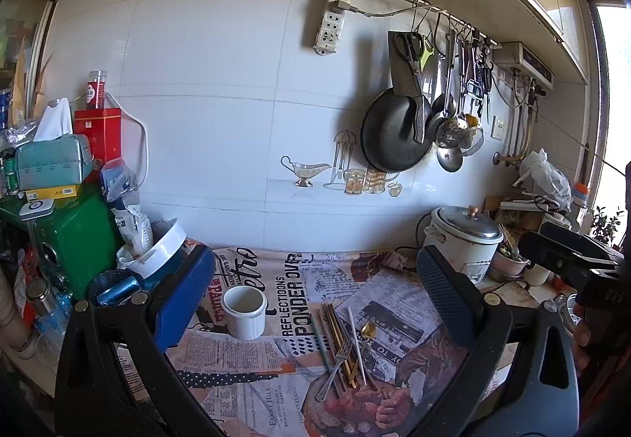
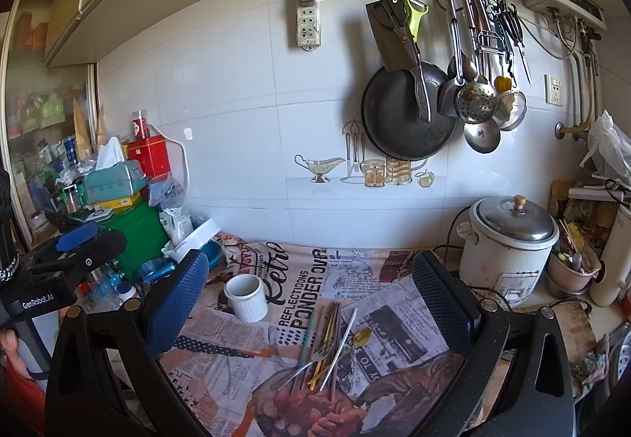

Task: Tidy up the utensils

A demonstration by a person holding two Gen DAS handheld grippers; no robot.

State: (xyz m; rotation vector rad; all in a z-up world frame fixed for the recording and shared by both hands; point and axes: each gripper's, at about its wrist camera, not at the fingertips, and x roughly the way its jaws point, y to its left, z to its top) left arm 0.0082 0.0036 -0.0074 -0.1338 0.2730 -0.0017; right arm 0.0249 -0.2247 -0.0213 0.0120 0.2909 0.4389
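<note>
Around the glossy white ceramic-looking cup (image 1: pixel 244 311), a matt printed cloth (image 1: pixel 276 358) is covering the counter. Right of the cup, thin metal utensils (image 1: pixel 343 350) are glinting, some gold-toned, some silvery; a fork (image 2: pixel 303 368) among them is shining steel. Behind the cup, smooth glossy wall tiles (image 1: pixel 205 121) are reflecting light. Far right of it, a cooker (image 2: pixel 508 247) is showing a brushed metal lid with a wooden-looking knob. The gripper pads (image 1: pixel 185 299) are looking blue, rough and dimpled.

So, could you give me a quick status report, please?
Left gripper and right gripper open, empty, above the table. Utensils piled loose on the cloth, white cup empty beside them. Nothing in the way.
</note>
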